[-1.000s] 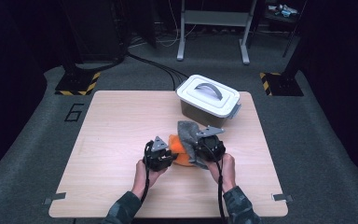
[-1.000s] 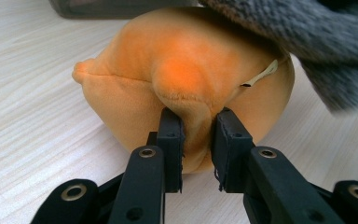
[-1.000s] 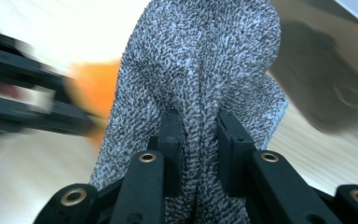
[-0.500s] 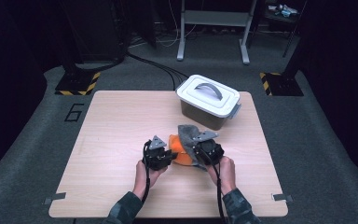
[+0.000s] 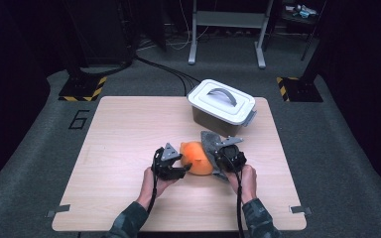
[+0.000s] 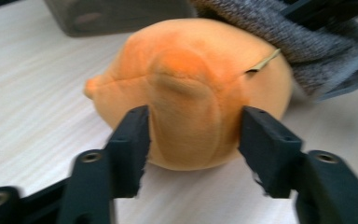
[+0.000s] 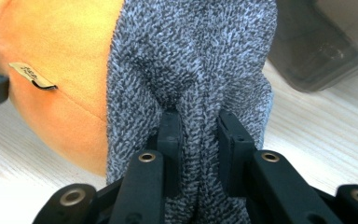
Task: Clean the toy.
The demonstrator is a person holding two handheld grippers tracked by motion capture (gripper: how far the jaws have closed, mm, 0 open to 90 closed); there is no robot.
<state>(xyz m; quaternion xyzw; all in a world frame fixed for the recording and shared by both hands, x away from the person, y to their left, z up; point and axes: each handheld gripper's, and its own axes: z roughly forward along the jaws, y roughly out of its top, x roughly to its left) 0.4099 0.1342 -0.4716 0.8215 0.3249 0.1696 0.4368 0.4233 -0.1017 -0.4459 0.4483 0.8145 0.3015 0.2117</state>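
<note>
- The left claw [image 6: 193, 140] has just been opening; its jaws flank the orange plush [image 6: 191, 88] on the tabletop [image 5: 129, 129] without pressing it.
- The right claw [image 7: 198, 135] is clamped on the grey knit sock [image 7: 191, 60] at the plush's far side.
- Judged step: working the sock over the plush; next, regrip and steady the plush.
- A lidded bin [image 5: 222, 101] stands beyond.

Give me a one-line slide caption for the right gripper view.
Right gripper pinches the grey knit beside the orange plush.
</note>
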